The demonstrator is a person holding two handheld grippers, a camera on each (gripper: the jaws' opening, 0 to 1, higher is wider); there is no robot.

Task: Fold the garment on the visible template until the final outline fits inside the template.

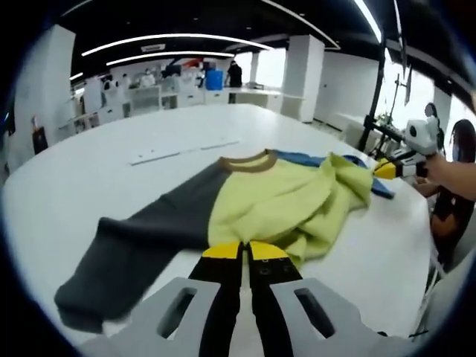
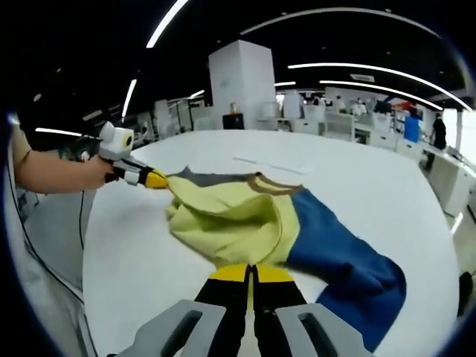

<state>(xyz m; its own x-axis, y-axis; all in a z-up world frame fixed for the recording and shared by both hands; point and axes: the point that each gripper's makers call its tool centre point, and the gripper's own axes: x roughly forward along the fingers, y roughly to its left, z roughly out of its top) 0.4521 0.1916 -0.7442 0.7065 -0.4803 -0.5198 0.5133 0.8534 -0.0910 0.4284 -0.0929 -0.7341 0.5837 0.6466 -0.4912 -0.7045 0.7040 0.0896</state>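
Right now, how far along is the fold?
Early. Done: nothing clean; the yellow body is bunched. In hand: both grippers, left gripper and right gripper, are shut on the garment's yellow edges. Left: grey sleeve and blue sleeve still lie spread on the white table.

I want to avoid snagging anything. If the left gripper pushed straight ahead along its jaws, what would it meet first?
Most likely nothing new: the left gripper already sits shut on the garment, at its yellow-green hem. Pushing on would only bunch that fabric toward the brown collar, though depth is hard to judge here.
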